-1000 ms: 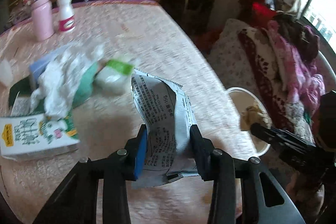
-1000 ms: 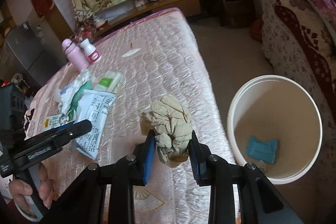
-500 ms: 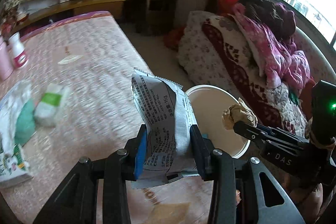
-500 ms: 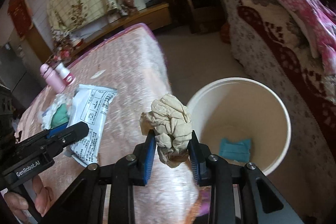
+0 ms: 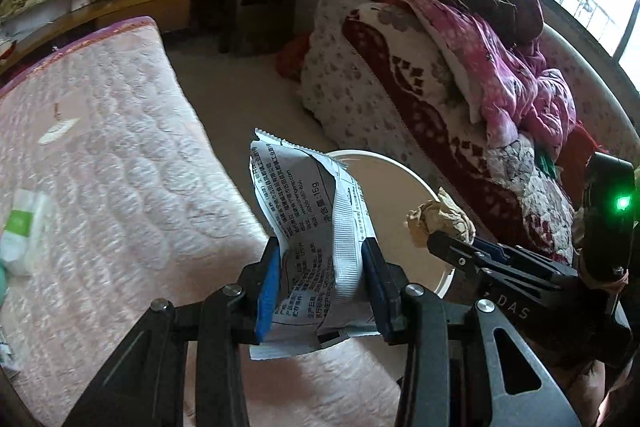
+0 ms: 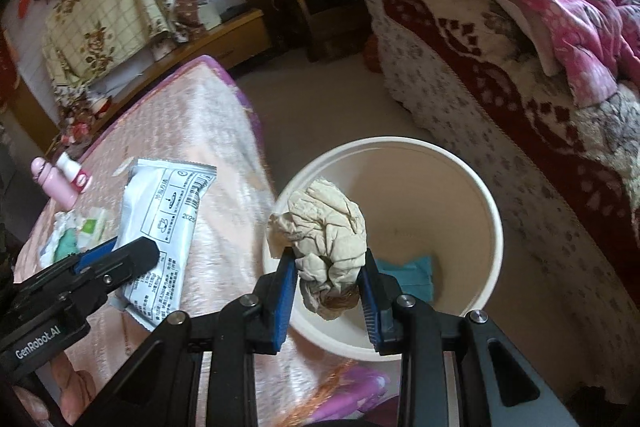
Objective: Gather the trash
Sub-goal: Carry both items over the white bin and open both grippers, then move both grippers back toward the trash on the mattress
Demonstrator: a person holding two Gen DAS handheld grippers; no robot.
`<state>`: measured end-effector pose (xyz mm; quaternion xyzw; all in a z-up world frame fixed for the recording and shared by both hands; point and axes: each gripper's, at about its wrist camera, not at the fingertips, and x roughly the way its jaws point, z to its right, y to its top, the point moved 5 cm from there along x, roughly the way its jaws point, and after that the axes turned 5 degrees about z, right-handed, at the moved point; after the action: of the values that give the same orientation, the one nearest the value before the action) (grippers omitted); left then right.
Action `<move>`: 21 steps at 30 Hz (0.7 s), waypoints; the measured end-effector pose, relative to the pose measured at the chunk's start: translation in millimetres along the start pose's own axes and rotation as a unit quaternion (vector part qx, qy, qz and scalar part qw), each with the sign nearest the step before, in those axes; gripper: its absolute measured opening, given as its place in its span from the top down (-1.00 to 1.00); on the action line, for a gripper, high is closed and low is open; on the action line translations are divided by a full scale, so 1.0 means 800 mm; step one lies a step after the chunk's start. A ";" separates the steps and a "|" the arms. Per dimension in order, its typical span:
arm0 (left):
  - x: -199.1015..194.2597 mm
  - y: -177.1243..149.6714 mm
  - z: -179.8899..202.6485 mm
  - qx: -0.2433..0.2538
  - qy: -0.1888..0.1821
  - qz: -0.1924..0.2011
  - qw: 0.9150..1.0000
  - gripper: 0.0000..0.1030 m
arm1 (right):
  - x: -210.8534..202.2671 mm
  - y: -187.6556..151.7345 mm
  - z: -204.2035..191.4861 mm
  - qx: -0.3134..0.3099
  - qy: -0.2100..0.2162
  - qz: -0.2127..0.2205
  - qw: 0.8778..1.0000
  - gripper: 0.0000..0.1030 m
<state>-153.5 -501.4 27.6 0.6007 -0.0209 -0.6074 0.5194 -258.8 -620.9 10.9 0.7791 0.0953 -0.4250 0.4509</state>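
My left gripper (image 5: pixel 320 275) is shut on a grey printed snack wrapper (image 5: pixel 316 223), held over the pink mattress edge next to the white bin (image 5: pixel 404 195). The wrapper also shows in the right wrist view (image 6: pixel 164 223). My right gripper (image 6: pixel 326 281) is shut on a crumpled beige paper ball (image 6: pixel 324 231), held above the near rim of the white bin (image 6: pixel 486 195). A teal item (image 6: pixel 412 275) lies in the bin. The paper ball also shows in the left wrist view (image 5: pixel 438 217).
The pink quilted mattress (image 5: pixel 100 167) holds more litter at its left: a green-and-white pack (image 5: pixel 22 227), tissue and packs (image 6: pixel 76 231), a pink bottle (image 6: pixel 52 183) and a small white bottle (image 6: pixel 74 171). A bed with blankets (image 6: pixel 520 59) stands right of the bin.
Both grippers have swung right, from over the mattress to the bin. The paper ball now hangs above the bin's near rim and the wrapper is beside the bin.
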 end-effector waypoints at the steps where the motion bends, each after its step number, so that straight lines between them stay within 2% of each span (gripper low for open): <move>1: 0.004 0.000 0.003 0.002 -0.002 -0.001 1.000 0.19 | 0.002 -0.001 0.003 0.002 -0.002 0.000 1.000 0.37; 7: 0.021 0.000 0.017 0.010 -0.007 -0.008 1.000 0.16 | 0.011 0.000 0.024 0.015 -0.026 -0.001 1.000 0.32; 8: 0.023 0.001 0.018 0.012 -0.007 -0.008 1.000 0.12 | 0.012 0.001 0.027 0.018 -0.033 -0.001 0.999 0.23; 9: 0.025 0.001 0.019 0.012 -0.009 -0.009 1.000 0.09 | 0.014 0.001 0.033 0.024 -0.040 -0.002 0.999 -0.09; 10: 0.028 0.001 0.020 0.011 -0.012 -0.010 1.000 0.06 | 0.014 0.002 0.036 0.029 -0.042 0.000 0.999 -0.28; 11: 0.029 0.002 0.021 0.010 -0.016 -0.011 1.000 0.04 | 0.013 0.002 0.039 0.036 -0.042 0.004 0.998 -0.37; 14: 0.034 0.003 0.021 0.002 -0.026 -0.015 1.000 -0.19 | 0.012 0.004 0.047 0.050 -0.040 0.010 0.998 -0.37; 16: 0.033 0.003 0.018 -0.005 -0.030 -0.013 0.999 -0.27 | 0.012 0.004 0.050 0.053 -0.042 0.007 0.998 -0.37; 21: 0.022 0.002 0.009 -0.002 -0.018 -0.007 1.000 -0.28 | 0.009 0.005 0.048 0.052 -0.040 0.008 0.998 -0.37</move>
<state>-153.6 -518.3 18.0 0.5886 -0.0250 -0.6222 0.5155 -274.4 -655.6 -0.7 0.7847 0.0482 -0.4564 0.4166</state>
